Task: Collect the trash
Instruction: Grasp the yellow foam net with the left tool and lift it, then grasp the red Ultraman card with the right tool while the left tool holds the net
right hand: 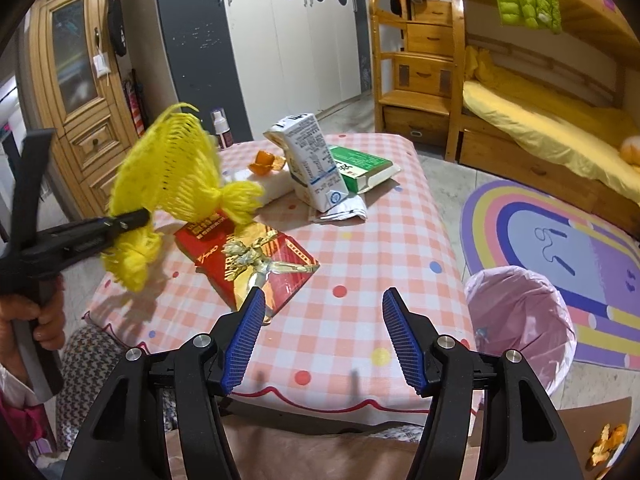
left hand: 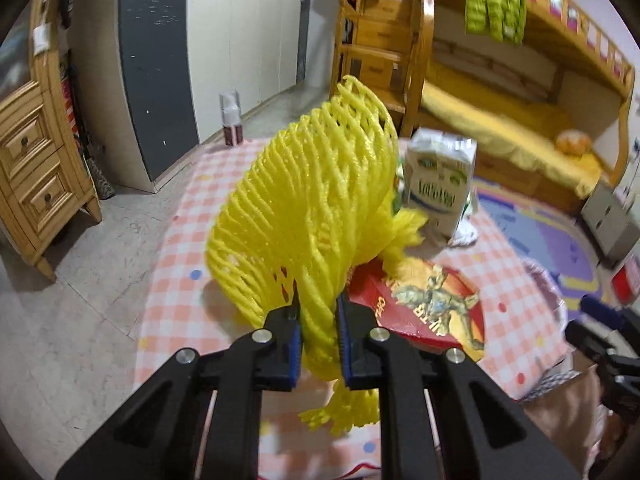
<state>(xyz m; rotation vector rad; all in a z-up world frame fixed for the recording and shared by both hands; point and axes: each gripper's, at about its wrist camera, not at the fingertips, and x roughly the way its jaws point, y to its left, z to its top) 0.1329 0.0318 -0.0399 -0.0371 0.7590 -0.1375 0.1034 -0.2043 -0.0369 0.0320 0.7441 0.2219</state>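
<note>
Now my left gripper (left hand: 318, 312) is clamped on the bunched end of a yellow foam fruit net (left hand: 316, 200), lifted above the checked table (right hand: 360, 240); my right gripper (right hand: 324, 304) gapes empty.

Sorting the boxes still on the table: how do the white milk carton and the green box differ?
The white milk carton stands tilted on end; the green box lies flat behind it. The carton is white with blue print and a folded top; the box is green-faced with pale sides. The carton rises taller; the box sits low. Both rest on the checked tablecloth, untouched by either gripper.
</note>
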